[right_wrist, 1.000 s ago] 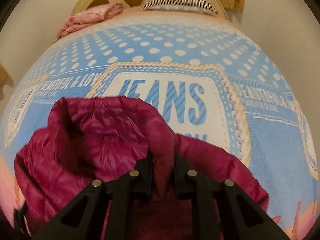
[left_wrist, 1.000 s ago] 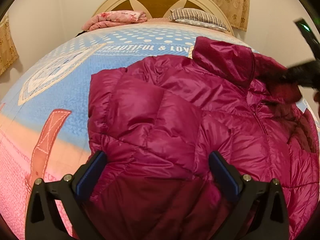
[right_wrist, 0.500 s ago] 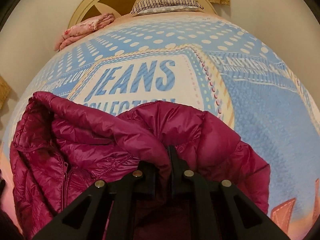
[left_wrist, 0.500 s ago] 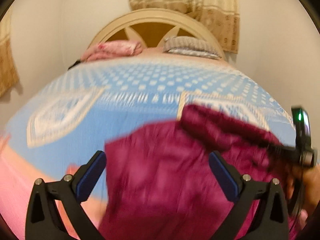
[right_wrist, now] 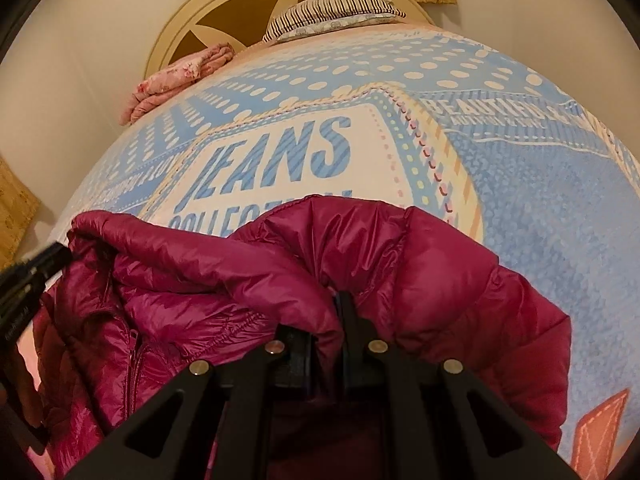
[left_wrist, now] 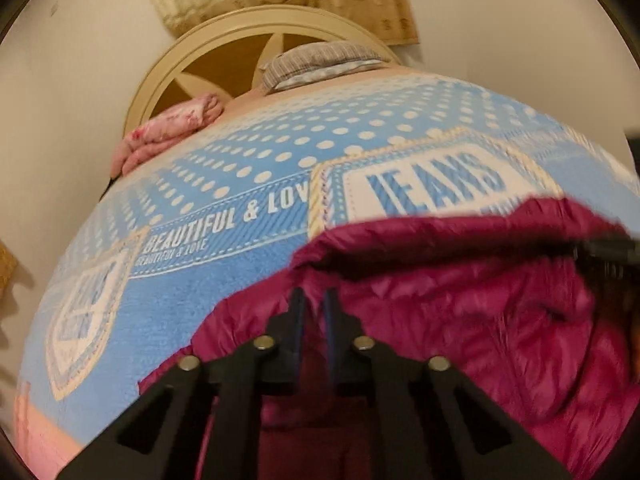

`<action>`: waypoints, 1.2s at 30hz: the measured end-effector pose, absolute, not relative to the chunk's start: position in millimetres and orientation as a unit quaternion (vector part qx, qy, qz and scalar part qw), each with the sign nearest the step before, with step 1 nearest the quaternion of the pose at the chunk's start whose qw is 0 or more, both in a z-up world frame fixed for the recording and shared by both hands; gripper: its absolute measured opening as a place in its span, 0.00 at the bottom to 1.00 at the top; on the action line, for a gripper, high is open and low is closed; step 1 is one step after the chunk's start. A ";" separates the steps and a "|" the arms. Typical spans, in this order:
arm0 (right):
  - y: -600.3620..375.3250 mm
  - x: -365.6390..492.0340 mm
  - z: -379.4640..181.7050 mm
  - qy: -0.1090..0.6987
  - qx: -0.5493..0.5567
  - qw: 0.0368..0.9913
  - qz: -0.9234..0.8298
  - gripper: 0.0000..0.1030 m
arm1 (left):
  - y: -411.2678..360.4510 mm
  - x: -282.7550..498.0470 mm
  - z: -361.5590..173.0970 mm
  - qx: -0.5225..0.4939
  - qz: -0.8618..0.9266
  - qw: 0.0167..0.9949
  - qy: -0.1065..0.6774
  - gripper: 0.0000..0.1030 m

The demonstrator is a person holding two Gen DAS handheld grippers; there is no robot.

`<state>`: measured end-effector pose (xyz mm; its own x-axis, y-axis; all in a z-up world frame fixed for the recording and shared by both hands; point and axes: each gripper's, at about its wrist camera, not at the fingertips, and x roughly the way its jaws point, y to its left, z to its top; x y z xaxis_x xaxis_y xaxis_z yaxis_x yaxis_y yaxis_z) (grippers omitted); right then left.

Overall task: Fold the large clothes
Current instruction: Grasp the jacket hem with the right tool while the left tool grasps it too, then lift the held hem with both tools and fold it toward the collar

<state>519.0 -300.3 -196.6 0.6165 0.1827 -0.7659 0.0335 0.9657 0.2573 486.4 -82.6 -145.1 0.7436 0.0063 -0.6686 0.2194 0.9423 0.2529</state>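
Left claw (left_wrist: 313, 300): tilted down over the near left of the jacket (left_wrist: 460, 312); its jaws have just been closing and now stand nearly together, seemingly pinching a fold, though blur hides the contact.
Right claw (right_wrist: 334, 312): tilted down, clamped on a bunched ridge of the jacket near the collar.
Jacket: magenta, puffy, on the near part of the bed (right_wrist: 540, 208).
Right view only: the zipper (right_wrist: 134, 364), and the left claw's tip at the jacket's left edge.
Left view only: the right claw, blurred at far right.
Far end: striped pillow (right_wrist: 332, 10), pink blanket (right_wrist: 180, 76).
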 end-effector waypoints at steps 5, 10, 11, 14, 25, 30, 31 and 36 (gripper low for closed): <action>-301.8 518.8 -196.1 0.434 0.130 0.890 0.044 0.09 | -86.5 466.7 -172.4 0.201 -0.083 0.902 0.372 0.06; -300.8 519.4 -196.8 0.437 0.123 0.890 0.043 0.09 | -61.4 465.4 -154.5 0.113 -0.093 0.924 0.353 0.15; -300.8 519.5 -197.6 0.436 0.122 0.890 0.045 0.09 | -55.6 467.3 -145.7 0.089 -0.093 0.927 0.353 0.41; -300.1 519.1 -198.8 0.431 0.120 0.893 0.046 0.09 | -45.9 468.8 -127.0 0.043 -0.078 0.937 0.337 1.00; -303.6 515.9 -201.2 0.418 0.135 0.896 0.056 0.10 | -81.6 514.7 -150.8 0.131 -0.065 0.921 0.360 0.53; -312.8 516.2 -204.5 0.414 0.166 0.892 0.072 0.10 | -81.3 499.1 -153.1 0.140 -0.051 0.927 0.344 0.06; -314.2 515.9 -204.8 0.414 0.171 0.891 0.074 0.10 | -81.4 489.6 -154.3 0.148 -0.048 0.927 0.340 0.06; -318.2 514.6 -205.5 0.411 0.189 0.888 0.080 0.10 | -78.1 473.5 -179.3 0.170 -0.061 0.917 0.355 0.06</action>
